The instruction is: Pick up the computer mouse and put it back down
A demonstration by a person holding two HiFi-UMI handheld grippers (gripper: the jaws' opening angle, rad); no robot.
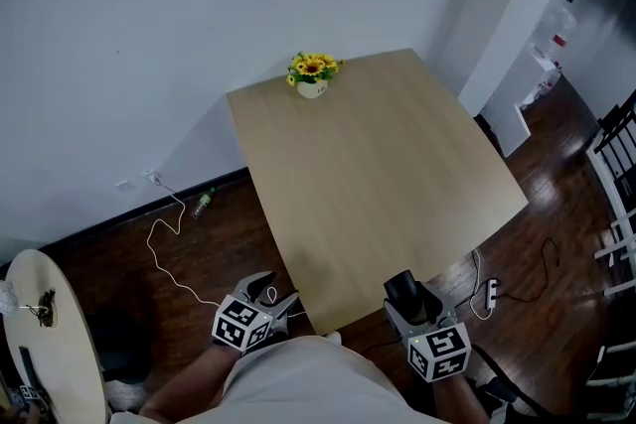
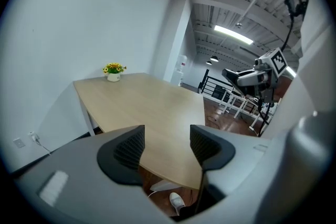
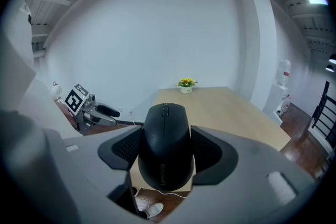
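A black computer mouse point(image 3: 166, 144) sits between the two pads of my right gripper point(image 3: 166, 148), which is shut on its sides; the mouse is held in the air at the near edge of the light wooden table point(image 3: 220, 107). In the head view the mouse point(image 1: 402, 290) and right gripper point(image 1: 410, 298) are at the bottom right, just off the table's point(image 1: 378, 174) near corner. My left gripper point(image 1: 273, 296) hangs open and empty at the bottom left, beside the table's near edge. The left gripper view shows its jaws point(image 2: 167, 145) apart, with the table point(image 2: 142, 107) beyond them.
A small pot of yellow flowers point(image 1: 312, 73) stands at the table's far edge by the white wall. White and black cables point(image 1: 164, 243) and a power strip point(image 1: 491, 291) lie on the dark wooden floor. A round pale table point(image 1: 50, 333) is at the left.
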